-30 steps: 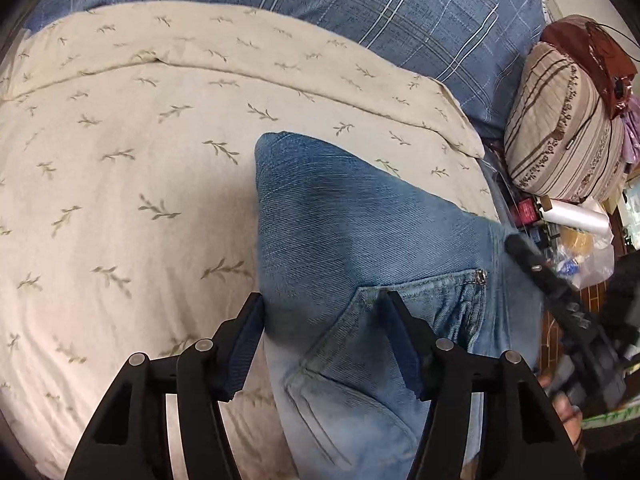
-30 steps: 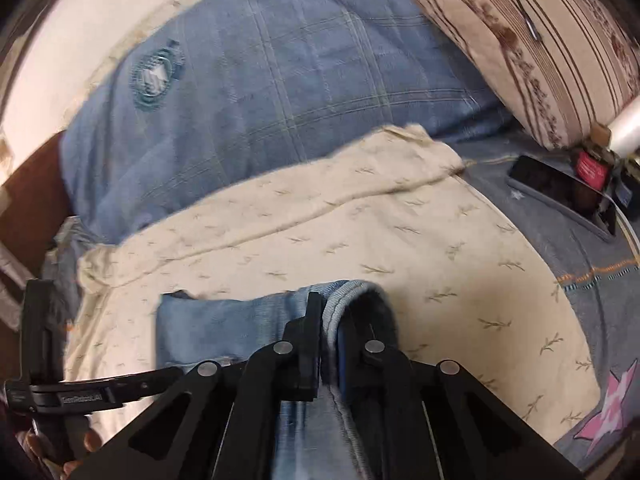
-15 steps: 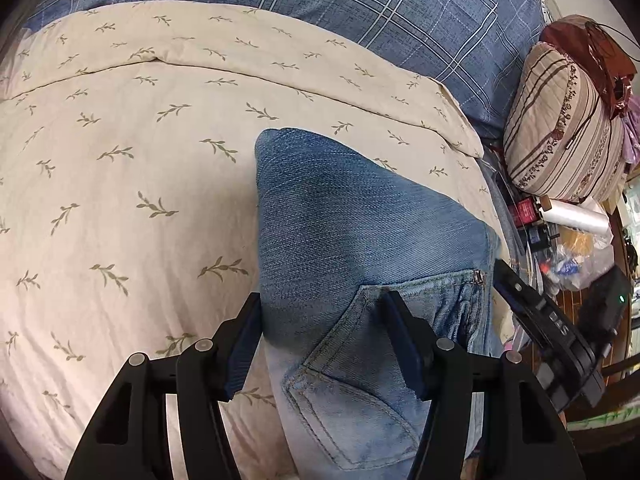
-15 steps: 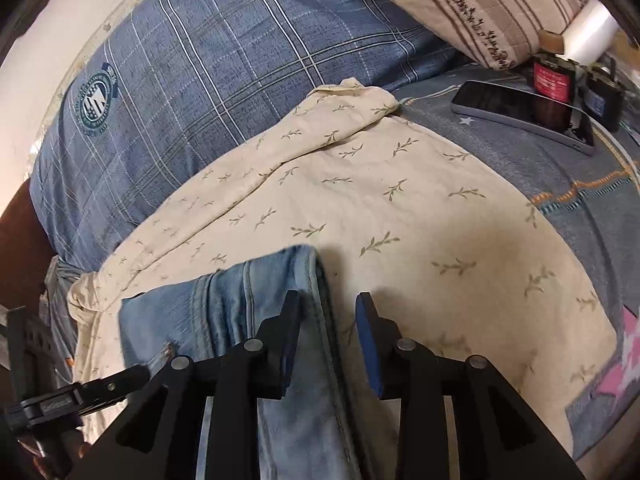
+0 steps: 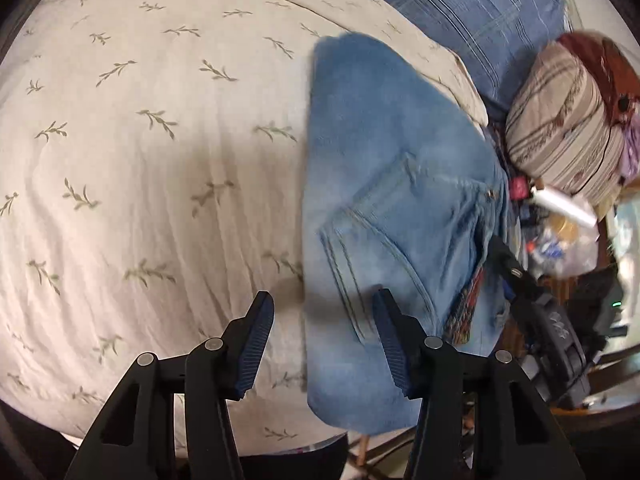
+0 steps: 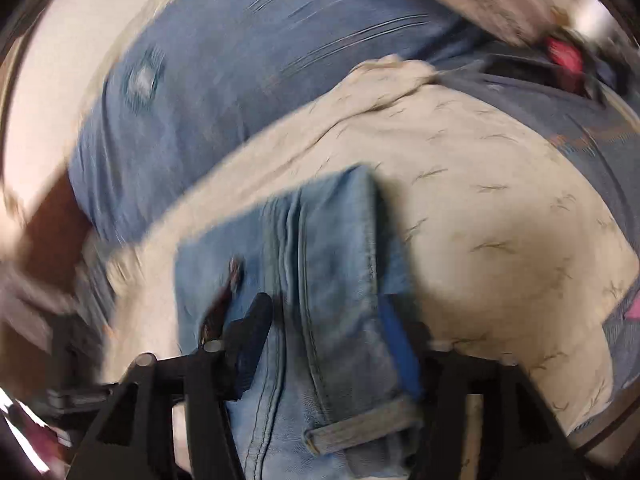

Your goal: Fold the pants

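Folded blue jeans (image 5: 384, 184) lie on a leaf-print bedspread (image 5: 140, 160). The left gripper (image 5: 322, 340), jaws apart and closing, straddles their near edge. The right gripper (image 6: 324, 344), closing, straddles a hem. Likely next: pinch both edges for another fold.

Open lane: wide bare stretch of the cream leaf-print sheet (image 5: 152, 152) left of the folded jeans (image 5: 392, 200), flat, good for approach. Right wrist view shows more free sheet right of the jeans. Far side blocked by the blue plaid pillow (image 5: 460, 4). Right edge is tight: striped cushion (image 5: 560, 128) and a clutter pile (image 5: 560, 236) of small items just past the jeans, plus the right gripper (image 5: 536, 304) at that edge. Left gripper (image 5: 320, 340) straddles the jeans' near-left edge, jaws closing.
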